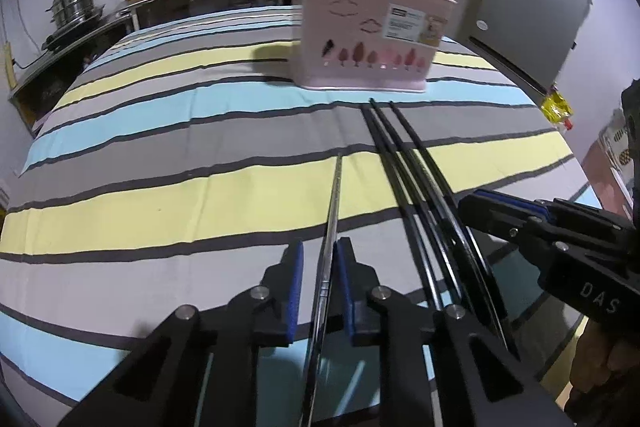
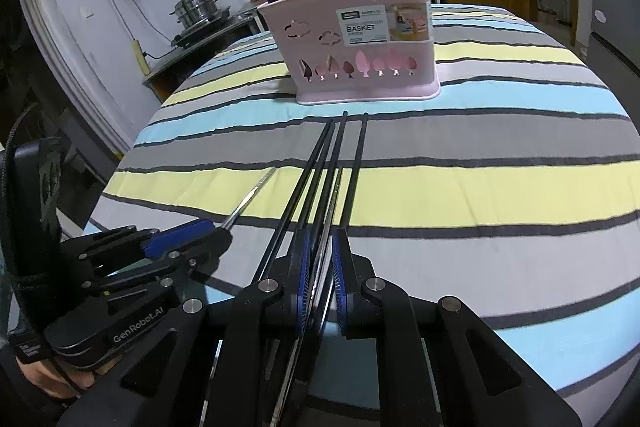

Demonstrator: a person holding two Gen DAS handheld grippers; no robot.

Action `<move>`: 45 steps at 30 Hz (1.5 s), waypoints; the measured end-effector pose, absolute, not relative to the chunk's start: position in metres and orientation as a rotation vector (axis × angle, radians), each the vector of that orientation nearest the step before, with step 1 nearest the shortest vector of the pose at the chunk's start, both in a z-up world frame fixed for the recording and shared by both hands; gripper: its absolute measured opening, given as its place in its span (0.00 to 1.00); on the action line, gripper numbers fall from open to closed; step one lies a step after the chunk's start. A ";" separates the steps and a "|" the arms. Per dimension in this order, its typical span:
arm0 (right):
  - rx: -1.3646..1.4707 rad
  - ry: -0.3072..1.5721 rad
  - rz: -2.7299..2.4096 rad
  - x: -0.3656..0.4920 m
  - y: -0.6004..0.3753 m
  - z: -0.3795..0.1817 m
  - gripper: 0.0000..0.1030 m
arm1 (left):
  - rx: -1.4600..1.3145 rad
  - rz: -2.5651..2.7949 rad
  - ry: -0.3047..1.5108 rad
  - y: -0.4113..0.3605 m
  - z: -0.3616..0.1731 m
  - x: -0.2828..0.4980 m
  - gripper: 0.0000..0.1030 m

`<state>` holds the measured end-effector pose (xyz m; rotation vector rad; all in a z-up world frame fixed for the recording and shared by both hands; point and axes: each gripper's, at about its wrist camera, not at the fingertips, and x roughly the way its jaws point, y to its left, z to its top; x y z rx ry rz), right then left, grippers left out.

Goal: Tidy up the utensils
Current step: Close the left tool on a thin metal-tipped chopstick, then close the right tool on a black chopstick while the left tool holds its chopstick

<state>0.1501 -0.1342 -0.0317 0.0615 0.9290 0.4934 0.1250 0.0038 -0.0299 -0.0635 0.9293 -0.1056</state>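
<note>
On pink holder (image 2: 360, 43) label: "BASKET"; left gripper (image 1: 320, 267) clamps silver chopstick (image 1: 335, 195); right gripper (image 2: 320, 255) clamps black chopsticks (image 2: 320, 167).

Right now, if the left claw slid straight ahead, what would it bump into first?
Probably just the striped cloth. The left claw points down along its silver chopstick, and the pink basket stands farther off, to the right.

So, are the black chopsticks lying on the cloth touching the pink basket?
Apart. The right wrist view shows a strip of striped cloth between the tips of the black chopsticks and the base of the pink basket.
</note>
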 end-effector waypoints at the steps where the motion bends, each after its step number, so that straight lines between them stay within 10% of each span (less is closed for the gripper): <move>1: 0.052 0.930 0.490 0.152 -0.132 -0.032 0.11 | -0.069 -0.097 0.930 0.005 -0.030 0.126 0.15; 45: 0.022 0.981 0.452 0.162 -0.122 -0.040 0.04 | -0.119 -0.107 0.947 0.014 -0.030 0.131 0.14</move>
